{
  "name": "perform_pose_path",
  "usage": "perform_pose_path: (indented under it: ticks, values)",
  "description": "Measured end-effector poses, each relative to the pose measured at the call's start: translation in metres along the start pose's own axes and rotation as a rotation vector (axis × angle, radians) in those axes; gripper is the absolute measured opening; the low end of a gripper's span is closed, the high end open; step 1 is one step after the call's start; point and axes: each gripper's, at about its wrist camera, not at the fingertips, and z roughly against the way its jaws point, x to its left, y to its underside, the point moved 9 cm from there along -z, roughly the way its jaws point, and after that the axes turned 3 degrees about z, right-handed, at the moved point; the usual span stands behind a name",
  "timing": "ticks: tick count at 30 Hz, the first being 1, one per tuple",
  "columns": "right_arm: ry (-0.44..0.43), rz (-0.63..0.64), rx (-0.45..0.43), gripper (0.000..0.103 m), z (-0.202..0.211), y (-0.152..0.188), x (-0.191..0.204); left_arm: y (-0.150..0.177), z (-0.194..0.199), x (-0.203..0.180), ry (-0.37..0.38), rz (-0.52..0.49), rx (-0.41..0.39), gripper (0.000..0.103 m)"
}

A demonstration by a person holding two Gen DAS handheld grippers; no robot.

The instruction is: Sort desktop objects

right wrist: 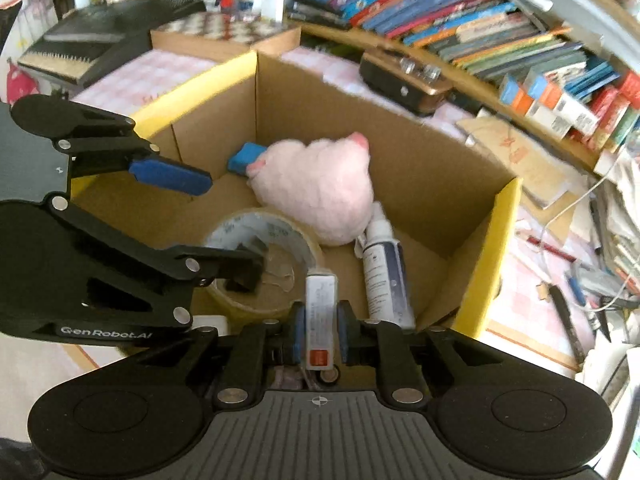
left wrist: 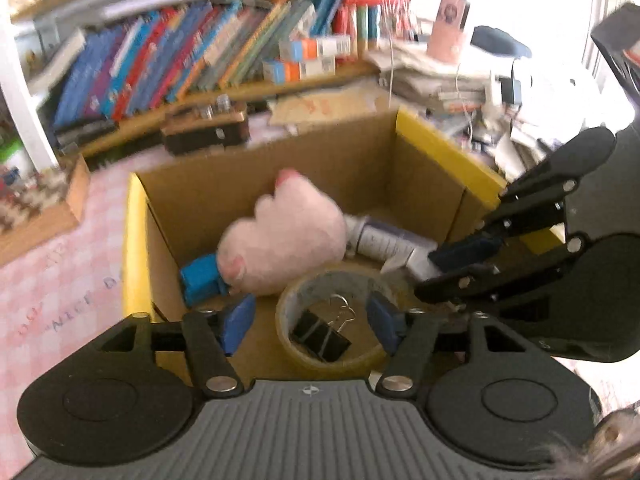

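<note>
An open cardboard box (left wrist: 224,196) with yellow flaps holds a pink plush toy (left wrist: 284,240), a blue block (left wrist: 200,284), a white spray bottle (left wrist: 384,240) and a tape roll (left wrist: 288,300). A black binder clip (left wrist: 320,336) lies inside the roll. My left gripper (left wrist: 311,324) hangs open just above the clip, its pads clear of it. In the right wrist view the same box (right wrist: 420,184), plush (right wrist: 320,192) and bottle (right wrist: 386,276) show. My right gripper (right wrist: 320,332) is shut on a small white carton (right wrist: 320,312) with an orange label, over the box's near edge.
A shelf of books (left wrist: 180,60) runs behind the box. A chessboard case (left wrist: 36,200) lies at left and a dark device (left wrist: 204,128) behind the box. Piled papers and cables (left wrist: 440,80) crowd the right. A pink checked cloth (left wrist: 60,280) covers the desk.
</note>
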Motion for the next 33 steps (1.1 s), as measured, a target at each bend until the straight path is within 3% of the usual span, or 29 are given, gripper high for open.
perform_pose_path:
  ticks: [2,4,13,17,20,22,24,29,33]
  values:
    - [0.016,-0.026,-0.045,0.024,0.014,0.0,-0.004,-0.006,0.014,0.003,-0.007,0.014,-0.058,0.085]
    - [0.015,-0.08,-0.099,0.032,0.028,0.0,-0.007,-0.011,0.031,0.006,-0.002,0.041,-0.112,0.087]
    - [0.075,-0.201,-0.311,0.033,0.092,0.008,0.013,-0.003,0.114,0.03,-0.078,0.127,-0.307,0.1]
    - [0.117,-0.27,-0.384,0.045,0.112,0.014,0.026,0.016,0.148,0.048,-0.117,0.188,-0.358,0.103]
    - [0.137,-0.332,-0.418,0.049,0.123,0.02,0.036,0.032,0.171,0.06,-0.137,0.244,-0.386,0.103]
    - [0.163,-0.385,-0.436,0.061,0.13,0.025,0.042,0.044,0.184,0.066,-0.142,0.276,-0.396,0.103]
    - [0.184,-0.432,-0.453,0.066,0.138,0.031,0.051,0.057,0.196,0.069,-0.146,0.29,-0.401,0.103]
    - [0.212,-0.474,-0.464,0.072,0.15,0.042,0.076,0.089,0.219,0.072,-0.13,0.322,-0.391,0.103]
    - [0.247,-0.477,-0.457,0.085,0.155,0.053,0.1,0.115,0.235,0.077,-0.118,0.367,-0.383,0.103]
